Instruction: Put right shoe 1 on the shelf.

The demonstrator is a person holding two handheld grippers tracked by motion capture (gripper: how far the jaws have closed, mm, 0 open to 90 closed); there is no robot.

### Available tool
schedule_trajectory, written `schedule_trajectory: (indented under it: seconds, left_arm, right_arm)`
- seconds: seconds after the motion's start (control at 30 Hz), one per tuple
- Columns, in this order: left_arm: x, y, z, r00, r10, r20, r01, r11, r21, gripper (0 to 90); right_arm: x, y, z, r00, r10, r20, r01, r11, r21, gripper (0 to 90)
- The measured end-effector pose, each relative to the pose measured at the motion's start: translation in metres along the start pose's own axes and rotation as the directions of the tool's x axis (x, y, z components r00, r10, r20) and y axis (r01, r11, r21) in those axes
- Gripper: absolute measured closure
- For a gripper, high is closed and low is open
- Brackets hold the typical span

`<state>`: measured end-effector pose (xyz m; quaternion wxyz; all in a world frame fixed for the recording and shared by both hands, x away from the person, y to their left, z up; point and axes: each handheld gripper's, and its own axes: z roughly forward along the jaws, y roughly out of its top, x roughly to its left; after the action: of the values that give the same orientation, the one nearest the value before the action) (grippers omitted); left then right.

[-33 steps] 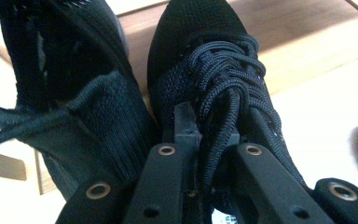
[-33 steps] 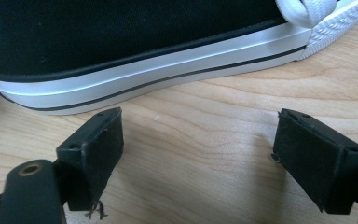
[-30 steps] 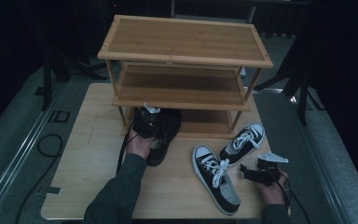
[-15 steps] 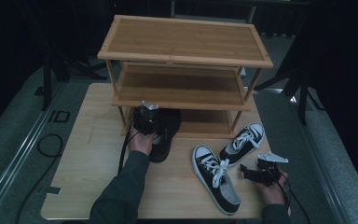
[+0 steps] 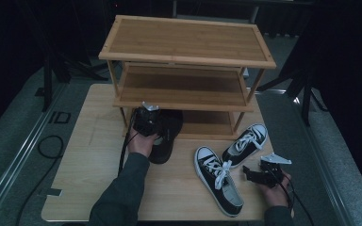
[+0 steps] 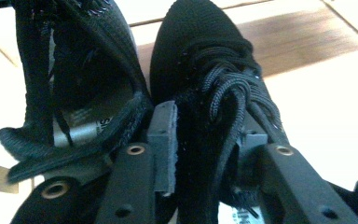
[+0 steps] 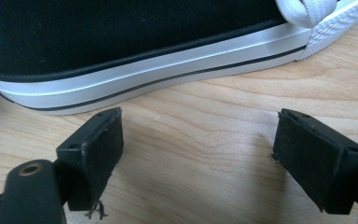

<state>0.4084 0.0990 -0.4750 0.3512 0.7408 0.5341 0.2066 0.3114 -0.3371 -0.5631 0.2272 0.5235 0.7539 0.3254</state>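
Note:
A pair of black knit shoes [image 5: 167, 136] lies at the foot of the bamboo rack [image 5: 184, 44], toes under the lowest shelf. My left gripper [image 5: 147, 121] is over their heels. In the left gripper view its jaws [image 6: 208, 140] have just been opening and now stand apart around the laced upper of the right-hand black shoe [image 6: 200, 51]. The other black shoe [image 6: 74, 93] lies beside it. My right gripper [image 5: 253, 173] rests open on the table. Its pads [image 7: 98, 149] are empty, just short of a black-and-white sneaker [image 7: 121, 37].
Two black-and-white sneakers [image 5: 219, 181] [image 5: 246, 143] lie on the wooden table [image 5: 89, 155] at the front right. The three-shelf rack stands at the table's back. Dark floor and stand legs surround the table. A cable [image 5: 47, 146] lies on the floor at the left.

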Motion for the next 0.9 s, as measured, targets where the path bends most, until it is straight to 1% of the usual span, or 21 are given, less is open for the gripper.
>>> schedule_trajectory:
  seconds: [0.07,0.1,0.13,0.17,0.2,0.3,0.33,0.4,0.47,0.5,0.53,0.6,0.63,0.67,0.7,0.73,0.77,0.83,0.9]
  left_arm:
    - [0.0,-0.001,-0.006,0.9998,0.012,0.014,-0.012,0.9999,-0.011,63.6]
    - [0.0,-0.001,-0.006,0.9998,0.012,0.014,-0.012,0.9999,-0.011,63.2]
    - [-0.001,-0.001,-0.016,0.9988,0.031,0.037,-0.03,0.9992,-0.025,63.2]
    - [-0.001,-0.002,-0.021,0.9976,0.047,0.05,-0.045,0.9985,-0.031,62.9]
    - [-0.002,-0.002,-0.027,0.9964,0.065,0.054,-0.063,0.9973,-0.038,62.9]
    - [-0.004,-0.005,-0.042,0.9918,0.095,0.085,-0.09,0.9941,-0.059,63.1]
    - [-0.004,-0.006,-0.048,0.9897,0.111,0.09,-0.106,0.9924,-0.062,63.1]
    - [-0.005,-0.008,-0.055,0.987,0.129,0.096,-0.124,0.9903,-0.063,65.2]
    - [-0.006,-0.012,-0.062,0.9846,0.137,0.109,-0.13,0.9892,-0.068,68.3]
    - [-0.006,-0.012,-0.062,0.9846,0.137,0.109,-0.13,0.9892,-0.068,69.9]
    - [-0.006,-0.018,-0.071,0.9822,0.148,0.115,-0.14,0.9871,-0.078,69.9]
    - [-0.006,-0.023,-0.078,0.9793,0.15,0.136,-0.14,0.9865,-0.085,76.8]
    - [-0.007,-0.026,-0.081,0.9765,0.157,0.147,-0.147,0.9861,-0.079,80.3]
    - [-0.009,-0.029,-0.082,0.9752,0.17,0.142,-0.162,0.9847,-0.065,84.2]
    - [-0.009,-0.029,-0.082,0.9752,0.17,0.142,-0.162,0.9847,-0.065,87.8]
    - [-0.011,-0.034,-0.085,0.9732,0.183,0.139,-0.177,0.9827,-0.053,87.8]
    - [-0.012,-0.037,-0.087,0.9729,0.18,0.145,-0.175,0.9834,-0.05,89.4]
    - [-0.013,-0.041,-0.089,0.9715,0.185,0.148,-0.181,0.9826,-0.042,89.5]
    - [-0.014,-0.043,-0.09,0.9717,0.182,0.151,-0.177,0.9832,-0.045,89.5]
  right_arm:
    - [0.0,0.0,0.0,1.0,0.0,-0.001,0.0,1.0,0.0,15.9]
    - [0.0,0.0,0.0,1.0,0.0,-0.001,0.0,1.0,0.0,15.9]
    - [0.0,0.0,0.0,1.0,0.0,-0.001,0.0,1.0,0.0,15.9]
    - [0.0,0.0,0.0,1.0,0.0,0.0,0.0,1.0,0.0,15.9]
    - [0.0,0.0,0.0,1.0,0.0,0.0,0.0,1.0,0.0,15.9]
    - [0.0,0.0,0.0,1.0,0.0,0.0,0.0,1.0,0.0,15.9]
    - [0.0,0.0,0.0,1.0,0.0,0.0,0.0,1.0,0.0,15.9]
    - [0.0,0.0,0.0,1.0,0.001,-0.001,-0.001,1.0,0.0,15.9]
    - [0.0,0.0,0.0,1.0,0.0,0.0,0.0,1.0,0.0,15.9]
    - [0.0,0.0,0.0,1.0,0.0,0.0,0.0,1.0,0.0,15.9]
    - [0.0,0.0,0.0,1.0,0.0,0.0,0.0,1.0,0.0,15.9]
    - [0.0,0.0,0.0,1.0,0.0,0.0,0.0,1.0,0.0,15.9]
    - [0.0,0.0,0.0,1.0,0.0,-0.001,0.0,1.0,0.0,15.9]
    - [0.0,0.0,0.0,1.0,0.001,-0.001,-0.001,1.0,0.001,15.9]
    - [0.0,0.0,0.0,1.0,0.001,-0.001,-0.001,1.0,0.001,15.9]
    - [0.0,0.0,0.0,1.0,-0.001,0.0,0.001,1.0,-0.001,15.9]
    - [0.0,0.0,0.0,1.0,0.0,-0.001,0.0,1.0,0.0,15.9]
    - [0.0,0.0,0.0,1.0,0.001,0.0,-0.001,1.0,0.0,15.9]
    - [0.0,0.0,0.0,1.0,0.001,0.0,-0.001,1.0,0.0,15.9]
